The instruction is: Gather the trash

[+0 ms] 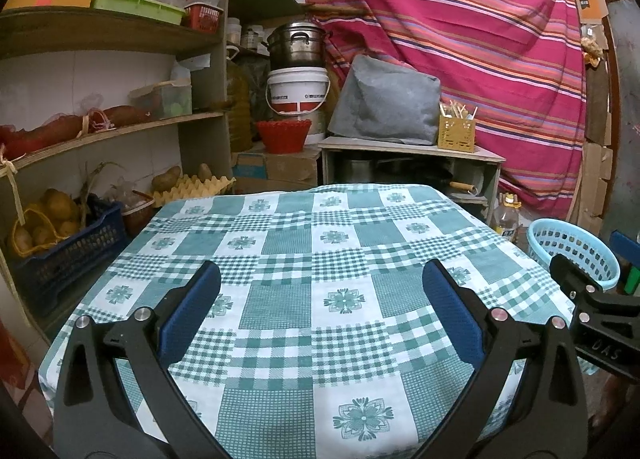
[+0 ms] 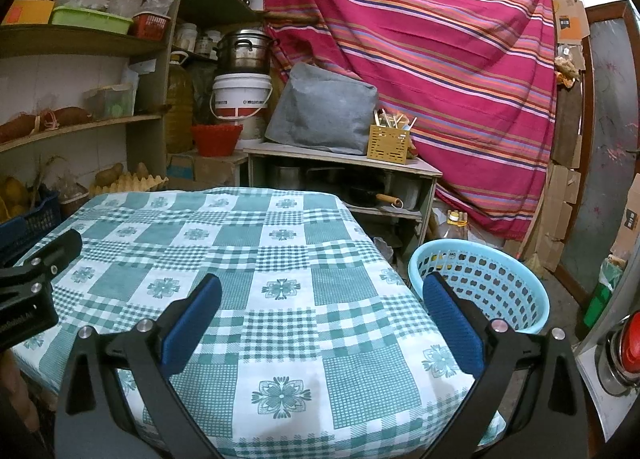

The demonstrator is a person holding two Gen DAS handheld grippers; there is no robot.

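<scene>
- Two claws hang over a desk (image 1: 280, 259) draped in a green-and-white checked cloth, in a crowded storeroom hung with a red striped sheet (image 1: 460, 39).
- The left claw (image 1: 320, 311) is released, its blue pads spread wide with nothing between them; the right claw (image 2: 322, 315) is likewise released and empty, its outer finger out past the desk's right edge, in line with the basket.
- No trash can be seen on the cloth in either wrist view; the desk top shows only its pattern. Where the trash lies cannot be told from these views.
- A pale blue perforated basket (image 2: 492, 283) stands on the floor just beside the desk's right edge, the likely place for collected waste. Through its holes the inside looks mostly hollow, though its bottom is hidden.
- Judged from this, the task is either at its very start, with trash still to be found, or at its end, with the desk cleared; the views do not settle which.
- The next move, if any remains, calls for finding a scrap outside the present view, then bringing one claw down around it.
- Shelves (image 1: 120, 127) at the left hold potatoes, egg trays and tubs; a white bucket (image 1: 298, 91) and steel pot (image 1: 296, 43) stand stacked behind.
</scene>
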